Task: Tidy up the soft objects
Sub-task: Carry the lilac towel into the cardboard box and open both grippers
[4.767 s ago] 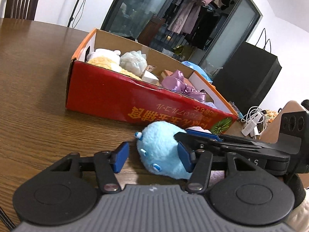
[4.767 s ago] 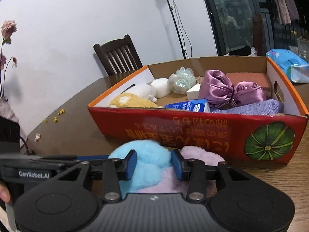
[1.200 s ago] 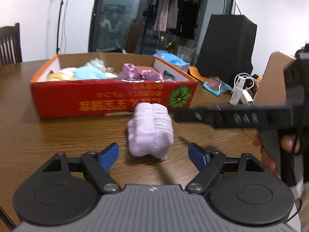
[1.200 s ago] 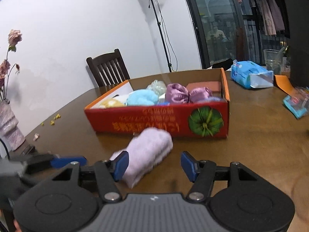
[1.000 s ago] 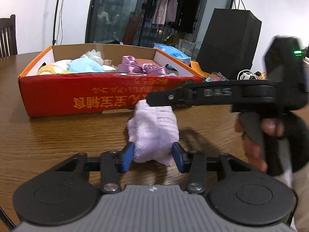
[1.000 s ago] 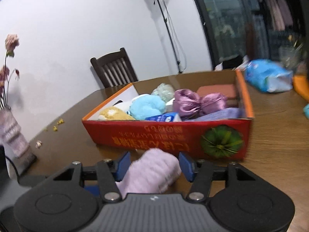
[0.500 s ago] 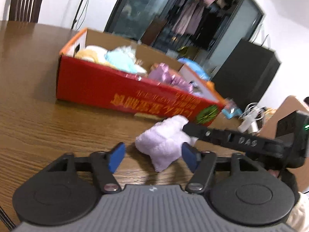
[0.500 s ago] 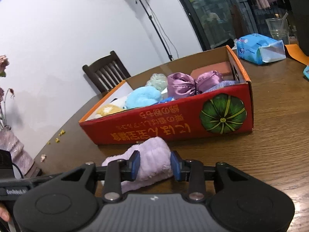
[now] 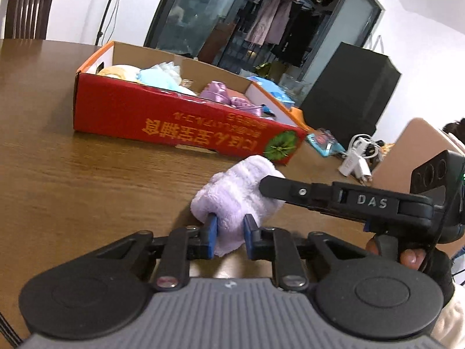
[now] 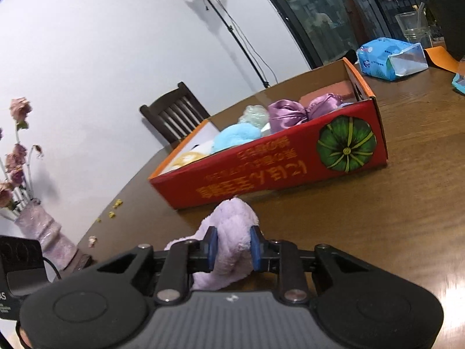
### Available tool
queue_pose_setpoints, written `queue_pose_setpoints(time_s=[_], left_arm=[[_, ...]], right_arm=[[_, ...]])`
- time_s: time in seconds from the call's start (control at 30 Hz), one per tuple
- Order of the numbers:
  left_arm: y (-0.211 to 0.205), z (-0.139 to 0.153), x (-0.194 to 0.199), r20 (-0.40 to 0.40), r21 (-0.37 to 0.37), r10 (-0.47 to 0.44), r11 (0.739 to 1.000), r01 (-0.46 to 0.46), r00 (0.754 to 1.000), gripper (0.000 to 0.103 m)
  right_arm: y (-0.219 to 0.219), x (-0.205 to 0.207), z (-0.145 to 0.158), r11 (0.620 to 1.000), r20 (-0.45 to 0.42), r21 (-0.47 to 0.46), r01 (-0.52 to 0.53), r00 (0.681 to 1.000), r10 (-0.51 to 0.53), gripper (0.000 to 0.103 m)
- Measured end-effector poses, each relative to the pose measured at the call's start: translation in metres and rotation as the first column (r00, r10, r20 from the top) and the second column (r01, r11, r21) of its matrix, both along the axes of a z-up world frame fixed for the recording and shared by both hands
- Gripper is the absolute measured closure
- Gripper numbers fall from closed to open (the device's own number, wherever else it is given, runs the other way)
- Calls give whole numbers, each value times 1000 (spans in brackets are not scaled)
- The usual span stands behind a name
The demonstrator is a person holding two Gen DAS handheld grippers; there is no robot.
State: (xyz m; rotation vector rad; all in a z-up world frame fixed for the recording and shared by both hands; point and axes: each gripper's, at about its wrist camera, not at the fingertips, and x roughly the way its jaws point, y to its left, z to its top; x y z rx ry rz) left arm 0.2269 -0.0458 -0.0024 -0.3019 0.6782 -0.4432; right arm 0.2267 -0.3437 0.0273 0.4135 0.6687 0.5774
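A fluffy lilac cloth roll (image 9: 238, 192) lies on the brown wooden table (image 9: 87, 186), just on the near side of the red cardboard box with a green pumpkin print (image 9: 186, 122). The left gripper (image 9: 229, 235) has just closed its 2 blue pads on the roll's near end. The right gripper (image 10: 232, 247) has likewise just closed, pinching another part of the same roll. A light blue plush toy (image 10: 235, 136) and a purple satin bundle (image 10: 287, 115) sit inside the box.

Fluffy lilac towel (image 9: 238, 192) bunched on the table (image 9: 87, 192), near red box (image 9: 162, 119).
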Motion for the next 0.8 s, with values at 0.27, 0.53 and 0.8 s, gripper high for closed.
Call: queue_pose_setpoints(time_s=[0.27, 0.53, 0.8], left_arm=[[-10, 34, -19, 104, -2, -32, 999, 33, 994, 84], [-18, 93, 53, 210, -51, -56, 996, 68, 976, 84], [-22, 107, 207, 152, -33, -21, 999, 26, 988, 84]], right_arm=[[-2, -26, 32, 1000, 99, -14, 8, 995, -7, 80], [-2, 37, 110, 989, 267, -147, 10, 963, 30, 80], [18, 190, 138, 956, 256, -294, 13, 964, 65, 80]])
